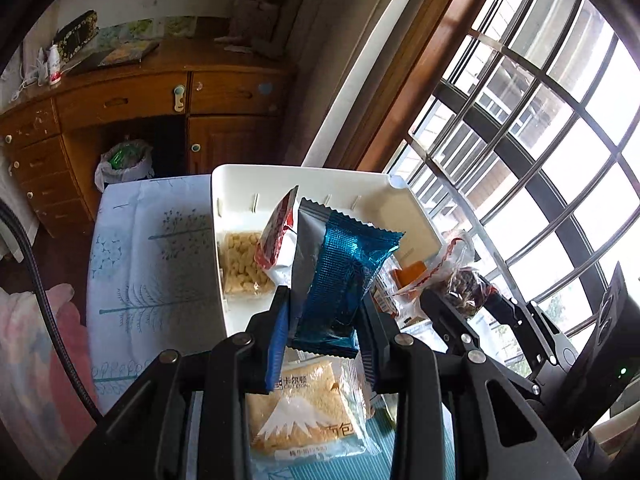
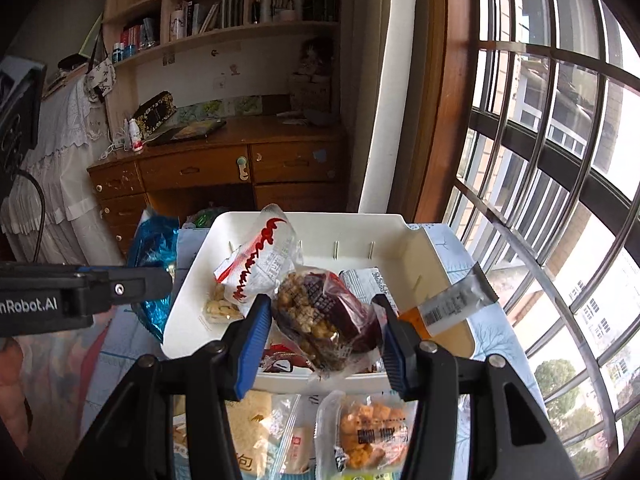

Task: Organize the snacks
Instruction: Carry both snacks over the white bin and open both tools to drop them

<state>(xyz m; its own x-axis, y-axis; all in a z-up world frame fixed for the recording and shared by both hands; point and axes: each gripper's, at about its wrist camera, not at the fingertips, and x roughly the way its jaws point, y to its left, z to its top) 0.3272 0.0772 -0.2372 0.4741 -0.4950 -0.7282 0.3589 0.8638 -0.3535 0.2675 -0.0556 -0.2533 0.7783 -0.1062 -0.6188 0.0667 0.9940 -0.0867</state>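
My left gripper (image 1: 325, 312) is shut on a shiny blue snack packet (image 1: 346, 276) and holds it above the near edge of the white bin (image 1: 304, 178). My right gripper (image 2: 326, 322) is shut on a clear bag of dark nut-and-date snack (image 2: 320, 316) over the same white bin (image 2: 320, 226). The bin holds a pale puffed snack pack (image 1: 244, 266), a red-and-white pack (image 1: 278, 236) and an orange pack (image 2: 444, 310). The right gripper with its bag also shows in the left wrist view (image 1: 464, 292).
A bread pack with a mountain print (image 1: 304, 412) and a bag of orange cubes (image 2: 366, 436) lie on the tree-patterned tablecloth (image 1: 152, 248) in front of the bin. A wooden desk (image 2: 224, 164) stands behind. A barred window (image 2: 560, 200) runs along the right.
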